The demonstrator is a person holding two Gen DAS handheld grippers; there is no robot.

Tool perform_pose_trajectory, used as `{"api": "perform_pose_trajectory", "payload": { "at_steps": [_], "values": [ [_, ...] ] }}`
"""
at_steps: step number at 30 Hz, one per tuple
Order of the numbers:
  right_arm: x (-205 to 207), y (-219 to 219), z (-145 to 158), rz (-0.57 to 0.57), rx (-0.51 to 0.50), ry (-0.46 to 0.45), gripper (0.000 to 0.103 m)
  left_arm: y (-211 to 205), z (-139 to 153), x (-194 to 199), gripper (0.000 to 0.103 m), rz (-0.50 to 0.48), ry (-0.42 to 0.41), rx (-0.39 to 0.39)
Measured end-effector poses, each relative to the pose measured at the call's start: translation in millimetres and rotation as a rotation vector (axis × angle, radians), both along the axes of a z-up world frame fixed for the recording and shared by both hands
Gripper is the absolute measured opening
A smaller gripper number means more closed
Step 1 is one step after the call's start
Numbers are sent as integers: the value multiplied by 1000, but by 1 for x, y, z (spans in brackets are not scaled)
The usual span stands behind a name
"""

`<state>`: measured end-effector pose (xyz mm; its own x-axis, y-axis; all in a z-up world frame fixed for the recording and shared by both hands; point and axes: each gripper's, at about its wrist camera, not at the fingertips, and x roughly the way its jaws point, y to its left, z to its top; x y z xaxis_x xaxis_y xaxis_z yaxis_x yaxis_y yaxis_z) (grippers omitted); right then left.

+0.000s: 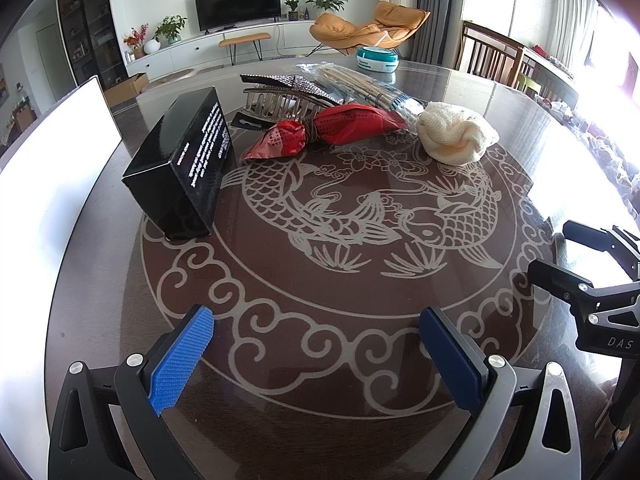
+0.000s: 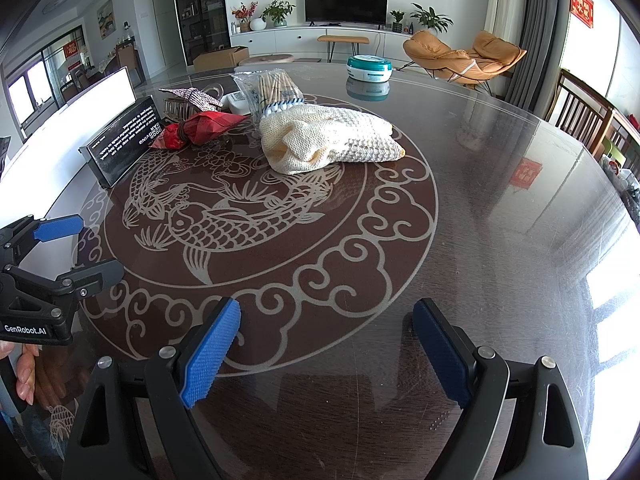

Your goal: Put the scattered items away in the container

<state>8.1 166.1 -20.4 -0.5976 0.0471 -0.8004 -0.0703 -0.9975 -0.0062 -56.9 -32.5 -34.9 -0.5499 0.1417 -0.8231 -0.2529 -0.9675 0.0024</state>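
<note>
Several loose items lie in a cluster at the far side of the round glass table (image 1: 320, 360). They are a black box (image 1: 180, 160) (image 2: 120, 144), a red packet (image 1: 320, 128) (image 2: 200, 128), a cream knitted cloth (image 1: 456, 132) (image 2: 328, 140), a bag of wooden sticks (image 1: 360, 84) (image 2: 276, 88) and a glittery hair claw (image 1: 288, 96) (image 2: 192, 100). A white container (image 1: 52, 184) (image 2: 100, 92) stands to the left of the box. My left gripper (image 1: 316, 320) (image 2: 98, 246) and right gripper (image 2: 326, 312) (image 1: 552, 248) hover open and hold nothing, well short of the items.
A teal round tin (image 1: 378, 58) (image 2: 368, 67) sits near the table's far edge. Wooden chairs (image 2: 588, 120) stand at the right. A hand (image 2: 24, 368) holds the left gripper's handle. The fish pattern (image 2: 224, 208) lies between the grippers and the cluster.
</note>
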Motion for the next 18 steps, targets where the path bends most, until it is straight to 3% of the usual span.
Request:
{"api": "perform_pose_trajectory", "payload": {
  "at_steps": [8,18],
  "values": [
    [0,0,0,-1,0,0,89,-26,1,-5,103,4,-1,-2],
    [-3,-2,-1,8,-6,-5,94,-57,1,-80,103,75,-1,-3]
  ]
}}
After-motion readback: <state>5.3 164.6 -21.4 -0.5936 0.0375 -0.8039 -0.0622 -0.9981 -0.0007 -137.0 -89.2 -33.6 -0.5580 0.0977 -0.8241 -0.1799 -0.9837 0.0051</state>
